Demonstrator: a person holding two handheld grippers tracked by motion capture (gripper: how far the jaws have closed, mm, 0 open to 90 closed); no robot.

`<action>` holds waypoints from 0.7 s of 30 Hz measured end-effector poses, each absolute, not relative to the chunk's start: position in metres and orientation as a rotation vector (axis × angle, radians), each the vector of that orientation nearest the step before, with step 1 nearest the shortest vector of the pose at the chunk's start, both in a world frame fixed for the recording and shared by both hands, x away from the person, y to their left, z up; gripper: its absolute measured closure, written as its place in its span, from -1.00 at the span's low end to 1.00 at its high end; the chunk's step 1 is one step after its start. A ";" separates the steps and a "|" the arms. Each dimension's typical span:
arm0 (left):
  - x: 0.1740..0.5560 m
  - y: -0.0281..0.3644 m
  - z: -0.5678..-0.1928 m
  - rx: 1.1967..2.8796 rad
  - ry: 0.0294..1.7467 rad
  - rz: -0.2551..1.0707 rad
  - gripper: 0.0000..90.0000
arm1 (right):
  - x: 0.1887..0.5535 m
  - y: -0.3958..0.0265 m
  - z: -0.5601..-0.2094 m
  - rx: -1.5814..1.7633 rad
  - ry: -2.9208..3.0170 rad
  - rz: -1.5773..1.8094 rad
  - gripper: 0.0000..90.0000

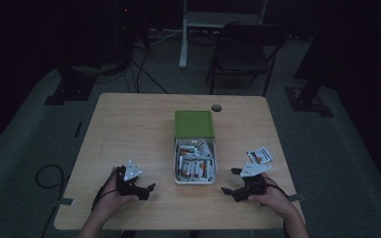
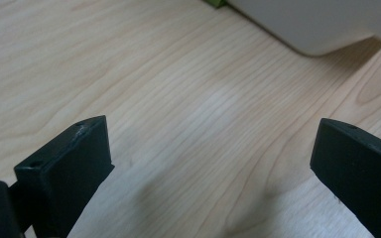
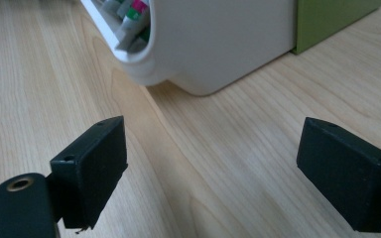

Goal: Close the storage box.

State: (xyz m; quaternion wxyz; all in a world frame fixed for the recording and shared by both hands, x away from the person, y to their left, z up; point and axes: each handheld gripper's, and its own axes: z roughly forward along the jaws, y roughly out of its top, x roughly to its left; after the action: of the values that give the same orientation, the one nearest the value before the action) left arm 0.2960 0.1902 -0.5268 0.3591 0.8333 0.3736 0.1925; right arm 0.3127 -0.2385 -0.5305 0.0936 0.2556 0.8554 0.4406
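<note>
Packets [image 1: 194,166] crowd the white bin [image 1: 194,181] (labels unreadable), each hand-held gripper wide open, empty, flanking it.

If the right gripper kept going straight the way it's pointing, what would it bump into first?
Probably the white box. The right gripper is open and empty, with bare table ahead, then the box's rounded corner. How far off it is can't be judged.

A dim lab or studio around me, my wooden table [image 1: 129,129] alone on grey carpet [image 1: 25,144], cables [image 1: 144,69] trailing at upper left, black stand bases [image 1: 72,87] at both sides — a folding chair [image 1: 243,49] and white desk frame [image 1: 186,34] along the top.
</note>
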 end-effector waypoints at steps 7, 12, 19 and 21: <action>0.299 0.180 -0.522 2.126 0.913 0.474 -0.93 | 0.313 -0.235 -0.525 0.779 2.507 1.379 -0.73; 0.299 0.170 -0.518 2.120 0.870 0.442 -0.93 | 0.314 -0.233 -0.522 0.785 2.496 1.398 -0.73; 0.304 0.159 -0.509 2.096 0.819 0.463 -0.93 | 0.317 -0.227 -0.515 0.779 2.465 1.458 -0.73; 0.305 0.156 -0.507 2.089 0.812 0.455 -0.93 | 0.319 -0.226 -0.512 0.785 2.448 1.485 -0.73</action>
State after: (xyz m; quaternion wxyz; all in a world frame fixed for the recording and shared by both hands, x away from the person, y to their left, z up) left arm 0.3050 0.1561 -0.5072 0.4142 0.8314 0.3232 0.1811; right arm 0.3186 -0.2257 -0.5125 0.0864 0.2636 0.8215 0.4982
